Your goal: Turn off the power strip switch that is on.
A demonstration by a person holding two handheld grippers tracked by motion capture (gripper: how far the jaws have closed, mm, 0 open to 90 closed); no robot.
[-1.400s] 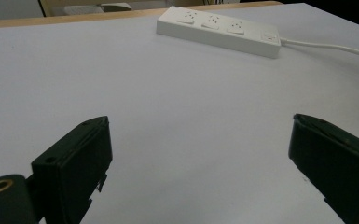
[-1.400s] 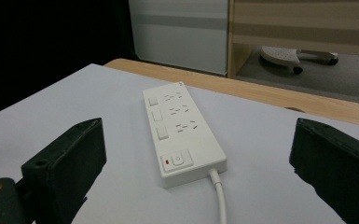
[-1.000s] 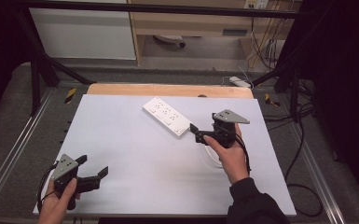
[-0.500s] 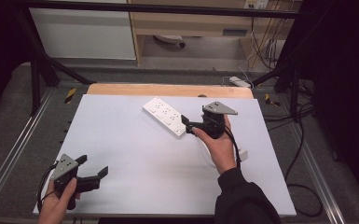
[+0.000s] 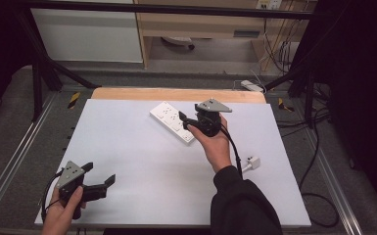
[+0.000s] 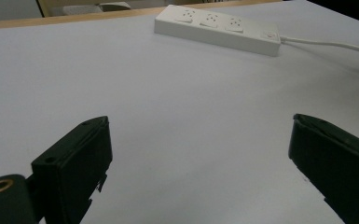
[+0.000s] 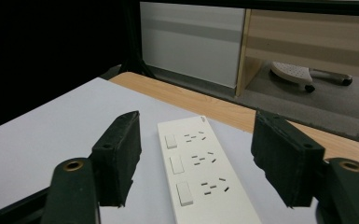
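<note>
High view: left gripper (image 5: 102, 182) rests near the desk's (image 5: 127, 147) front left corner, jaws wide and empty; power strip (image 5: 172, 121) lies near the back edge's middle; right gripper (image 5: 183, 121) hovers over its near end, jaws apart, just been closing, strip between them, untouched.

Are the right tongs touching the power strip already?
Apart. In the right gripper view the right tongs straddle the power strip, with bare table showing between each pad and the strip's sides.

White power strip (image 5: 173, 122) on a pale grey table (image 5: 127, 156) — black tongs (image 5: 182, 120), light wooden edge.
</note>
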